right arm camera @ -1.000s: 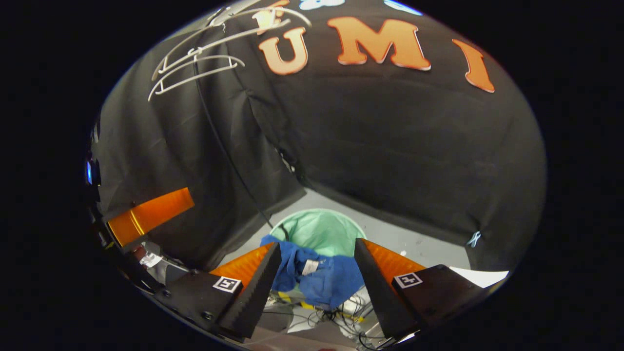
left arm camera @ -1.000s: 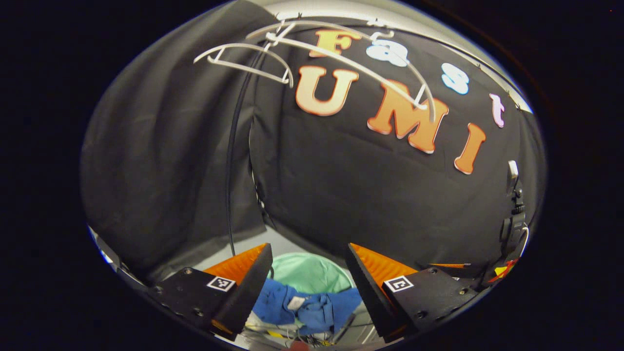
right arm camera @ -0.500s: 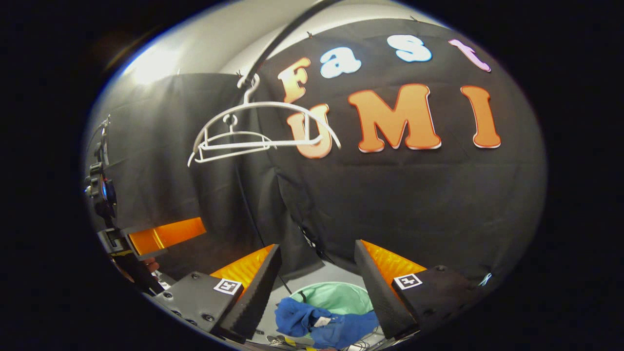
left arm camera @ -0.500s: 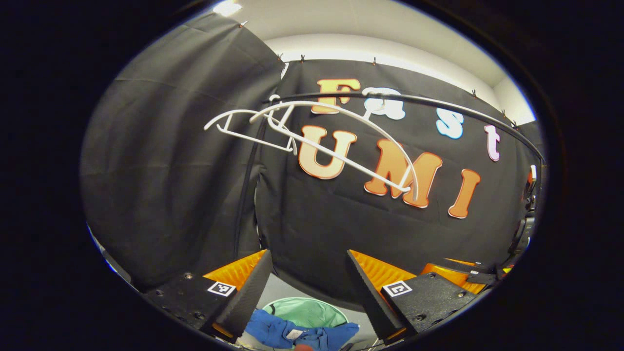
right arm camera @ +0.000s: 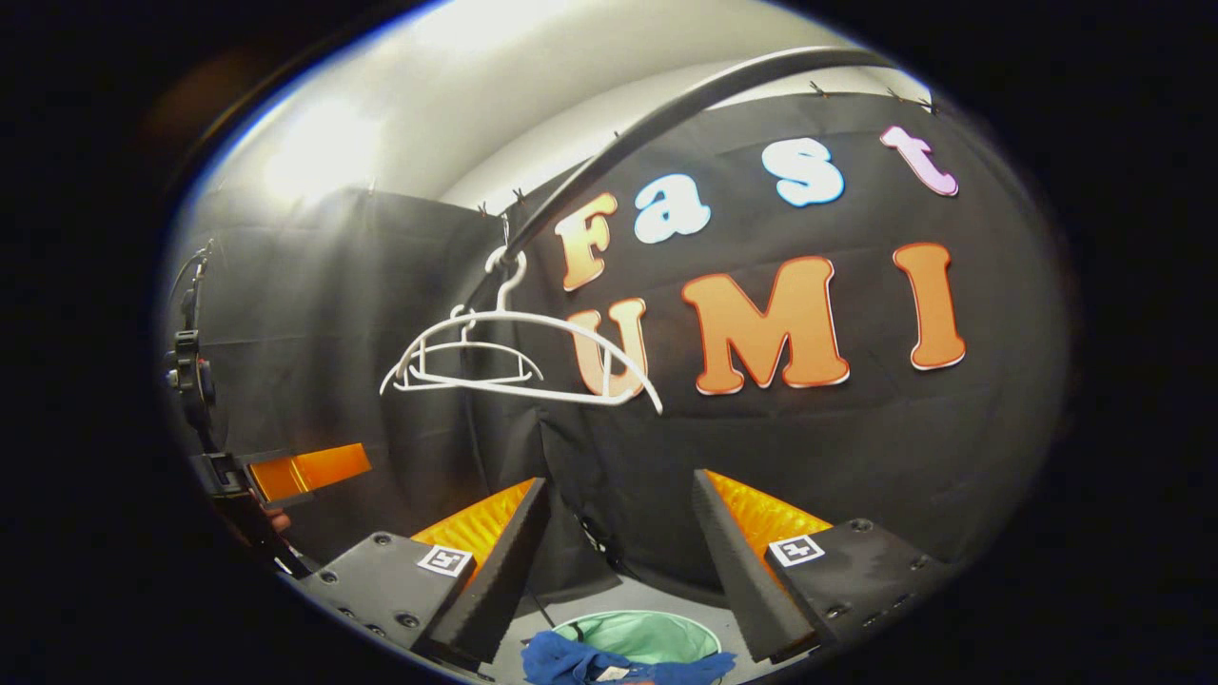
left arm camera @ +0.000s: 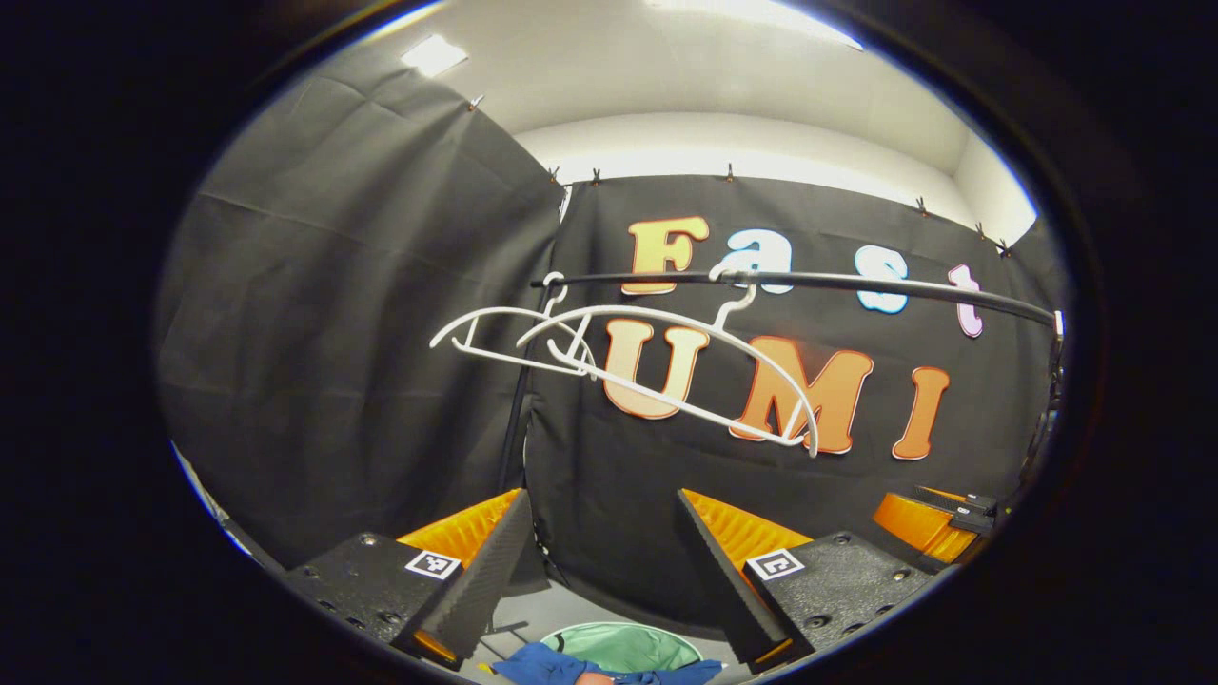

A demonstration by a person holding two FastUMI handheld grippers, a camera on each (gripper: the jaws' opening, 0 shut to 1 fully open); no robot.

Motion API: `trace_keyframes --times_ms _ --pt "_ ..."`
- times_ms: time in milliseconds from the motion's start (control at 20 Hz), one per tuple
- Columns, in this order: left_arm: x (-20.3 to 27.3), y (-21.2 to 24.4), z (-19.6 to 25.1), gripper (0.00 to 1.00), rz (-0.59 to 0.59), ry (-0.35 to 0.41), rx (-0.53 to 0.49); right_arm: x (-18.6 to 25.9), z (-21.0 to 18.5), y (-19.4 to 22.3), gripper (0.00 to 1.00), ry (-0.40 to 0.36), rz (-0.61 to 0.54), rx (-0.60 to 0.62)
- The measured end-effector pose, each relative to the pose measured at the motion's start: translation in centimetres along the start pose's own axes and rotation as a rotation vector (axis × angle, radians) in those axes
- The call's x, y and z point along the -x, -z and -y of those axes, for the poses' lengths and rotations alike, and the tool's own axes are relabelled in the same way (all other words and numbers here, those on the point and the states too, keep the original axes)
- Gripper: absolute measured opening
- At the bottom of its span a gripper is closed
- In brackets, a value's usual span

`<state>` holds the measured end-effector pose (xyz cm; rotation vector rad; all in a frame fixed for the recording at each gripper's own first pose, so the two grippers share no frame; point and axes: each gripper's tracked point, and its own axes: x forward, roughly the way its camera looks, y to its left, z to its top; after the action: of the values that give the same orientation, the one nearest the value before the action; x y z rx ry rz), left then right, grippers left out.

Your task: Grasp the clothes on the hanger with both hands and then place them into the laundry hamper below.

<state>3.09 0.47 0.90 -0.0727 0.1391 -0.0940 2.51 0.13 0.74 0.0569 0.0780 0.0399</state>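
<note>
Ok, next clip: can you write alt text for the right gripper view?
Two bare white hangers hang from a black rail against the black cloth wall, with the right tool open and empty below them. At the bottom edge, a blue garment is draped over the rim of a green laundry hamper, and the left tool shows at far left.

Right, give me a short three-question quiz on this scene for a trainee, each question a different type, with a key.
1. True or false: a garment hangs on the white hangers on the rail.
2. The blue clothes lie: A) on the hanger, B) over the rim of the green laundry hamper, C) between the right gripper's fingers.
3. Fill in: the left gripper stands ____, with nothing between its fingers.

Key: 1 false, the hangers are bare; 2 B; 3 open.
</note>
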Motion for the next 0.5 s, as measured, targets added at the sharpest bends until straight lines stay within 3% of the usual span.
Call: trace_keyframes --times_ms 350,400,500 --pt "1.0 -3.2 -0.8 0.90 0.091 -0.056 -0.088 1.4 1.4 -1.9 0.89 0.044 0.069 0.007" --pt "1.0 -3.3 -0.5 0.90 0.092 -0.052 -0.090 1.6 1.7 -2.4 0.98 0.051 0.082 0.008" --pt "1.0 -3.7 0.0 0.91 0.106 -0.041 -0.091 1.8 2.1 -3.6 0.98 0.063 0.117 0.012"
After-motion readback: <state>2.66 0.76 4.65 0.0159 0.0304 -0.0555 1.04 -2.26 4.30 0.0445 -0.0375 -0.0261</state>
